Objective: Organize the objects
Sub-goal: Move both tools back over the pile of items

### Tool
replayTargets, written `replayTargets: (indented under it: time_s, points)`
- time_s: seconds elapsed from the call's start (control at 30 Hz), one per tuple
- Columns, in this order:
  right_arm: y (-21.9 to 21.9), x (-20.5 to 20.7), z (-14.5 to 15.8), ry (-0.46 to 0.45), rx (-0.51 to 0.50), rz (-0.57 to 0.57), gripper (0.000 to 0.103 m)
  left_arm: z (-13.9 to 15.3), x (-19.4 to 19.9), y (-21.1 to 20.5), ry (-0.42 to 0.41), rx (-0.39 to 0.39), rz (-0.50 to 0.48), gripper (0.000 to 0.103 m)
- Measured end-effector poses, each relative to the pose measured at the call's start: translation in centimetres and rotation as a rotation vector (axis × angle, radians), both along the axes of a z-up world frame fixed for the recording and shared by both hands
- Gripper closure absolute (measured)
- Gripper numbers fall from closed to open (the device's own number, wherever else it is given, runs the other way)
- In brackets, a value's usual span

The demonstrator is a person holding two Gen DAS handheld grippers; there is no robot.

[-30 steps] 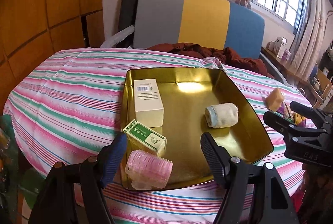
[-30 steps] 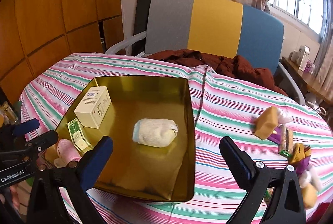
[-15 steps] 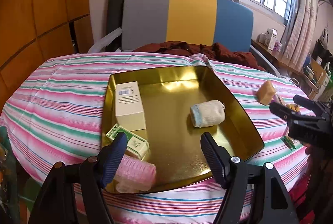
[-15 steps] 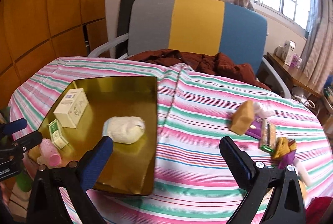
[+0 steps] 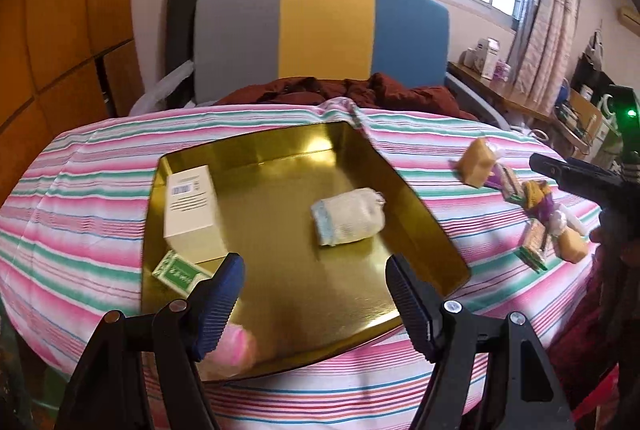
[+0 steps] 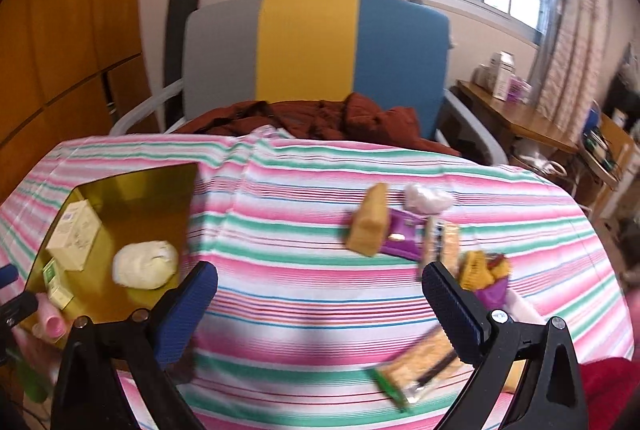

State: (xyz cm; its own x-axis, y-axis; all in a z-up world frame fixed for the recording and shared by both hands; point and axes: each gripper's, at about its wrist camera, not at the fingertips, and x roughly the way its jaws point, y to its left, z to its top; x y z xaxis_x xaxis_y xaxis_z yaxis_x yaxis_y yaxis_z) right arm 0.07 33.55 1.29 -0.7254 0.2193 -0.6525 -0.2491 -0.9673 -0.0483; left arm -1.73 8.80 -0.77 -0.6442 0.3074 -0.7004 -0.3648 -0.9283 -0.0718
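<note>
A gold tray [image 5: 424,226] [image 6: 132,178] lies on the striped tablecloth. In it are a white box [image 5: 192,210] [image 6: 74,234], a green box [image 5: 180,272], a rolled white cloth [image 5: 348,216] [image 6: 144,264] and a pink ribbed roll [image 5: 236,346] [image 6: 50,316]. My left gripper [image 5: 314,290] is open above the tray's near edge, empty. To the right of the tray lie loose snack packets: a tan block [image 6: 368,226] [image 5: 476,160], a purple packet [image 6: 402,236] and a cracker pack [image 6: 416,370]. My right gripper [image 6: 320,304] hangs open over the cloth beside them, empty.
A grey, yellow and blue chair back [image 5: 320,30] stands behind the table with a dark red garment [image 5: 340,90] on the seat. A wooden desk [image 6: 516,118] with small items stands at the right under the window. Orange wooden panels [image 5: 60,30] fill the left.
Both grippers have moved to the right across the table. The right one has left the tray and now faces the snack packets. Both stay open and empty.
</note>
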Motion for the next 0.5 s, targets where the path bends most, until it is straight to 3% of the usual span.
replayTargets:
  time_s: [0.33, 0.5]
  points:
    - [8.9, 2.7, 1.1, 0.031, -0.041, -0.224, 0.0, 0.5, 0.2, 3.4, -0.012, 0.05, -0.144, 0.029]
    - [15.1, 5.6, 1.0, 0.104, -0.154, -0.419, 0.0, 1.1, 0.7, 6.7, -0.003, 0.046, -0.249, 0.029]
